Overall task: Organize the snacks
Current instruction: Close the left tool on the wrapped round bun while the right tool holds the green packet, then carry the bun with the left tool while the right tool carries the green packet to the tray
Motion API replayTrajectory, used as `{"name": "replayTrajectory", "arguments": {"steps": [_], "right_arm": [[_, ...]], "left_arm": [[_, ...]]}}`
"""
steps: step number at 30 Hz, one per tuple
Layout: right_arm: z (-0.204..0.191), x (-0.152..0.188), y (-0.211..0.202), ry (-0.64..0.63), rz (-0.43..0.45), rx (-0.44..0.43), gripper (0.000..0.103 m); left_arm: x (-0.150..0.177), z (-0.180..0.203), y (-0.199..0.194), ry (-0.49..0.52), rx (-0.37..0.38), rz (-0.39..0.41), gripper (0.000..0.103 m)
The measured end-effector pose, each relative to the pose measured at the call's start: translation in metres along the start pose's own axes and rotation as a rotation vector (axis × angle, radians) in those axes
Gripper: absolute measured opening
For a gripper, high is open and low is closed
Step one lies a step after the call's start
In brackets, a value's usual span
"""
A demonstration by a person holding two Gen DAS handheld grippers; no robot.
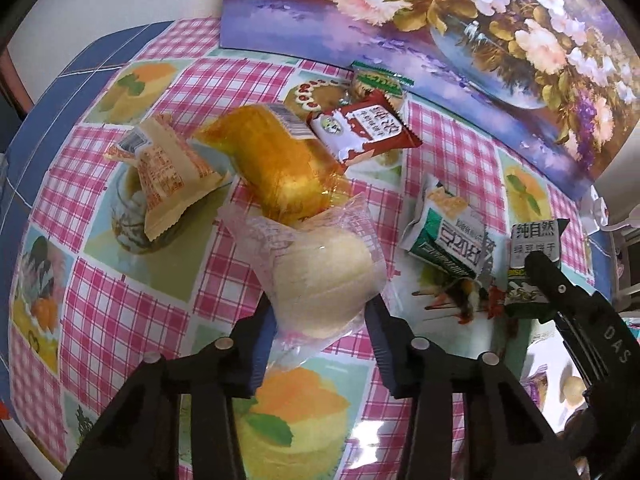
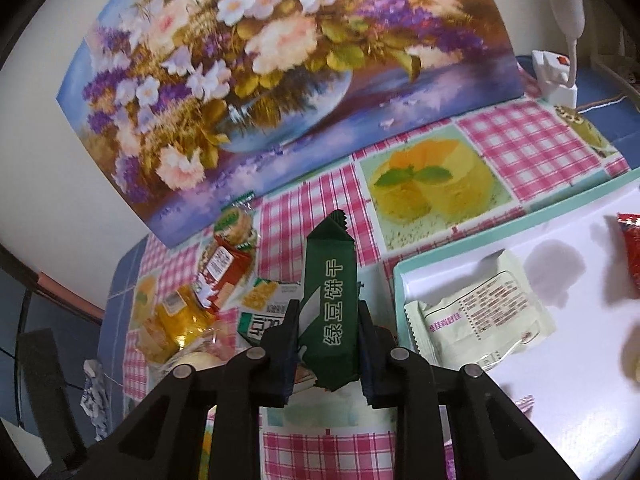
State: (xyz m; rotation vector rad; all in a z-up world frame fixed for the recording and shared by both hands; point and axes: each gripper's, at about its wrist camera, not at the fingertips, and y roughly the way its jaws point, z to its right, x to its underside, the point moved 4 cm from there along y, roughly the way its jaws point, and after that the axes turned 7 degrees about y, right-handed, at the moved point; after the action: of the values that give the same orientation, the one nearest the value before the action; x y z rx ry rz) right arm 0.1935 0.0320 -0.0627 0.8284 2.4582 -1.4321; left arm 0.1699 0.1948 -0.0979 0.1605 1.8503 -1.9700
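My left gripper is shut on a pale round bun in a clear wrapper, held just above the checked tablecloth. Beyond it lie an orange cake pack, a beige packet, a red packet, a green-and-white packet and a green-topped biscuit pack. My right gripper is shut on a dark green biscuit packet, upright and lifted off the table, left of a white tray with a teal rim. That packet also shows at the left view's right edge.
The tray holds a pale green packet and a red packet. A flower painting leans against the wall behind the table. A white plug block sits at the back right. Blue table edge runs along the left.
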Motion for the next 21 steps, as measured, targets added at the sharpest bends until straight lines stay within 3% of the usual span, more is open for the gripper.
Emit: {"name": "replayTrajectory", "arguments": {"steps": [21], "right_arm": [[0.005,-0.003,-0.018,0.028,0.012,-0.016,0.027]], "left_arm": [[-0.003,-0.008,-0.031,-0.053,0.109,0.082,0.037]]}}
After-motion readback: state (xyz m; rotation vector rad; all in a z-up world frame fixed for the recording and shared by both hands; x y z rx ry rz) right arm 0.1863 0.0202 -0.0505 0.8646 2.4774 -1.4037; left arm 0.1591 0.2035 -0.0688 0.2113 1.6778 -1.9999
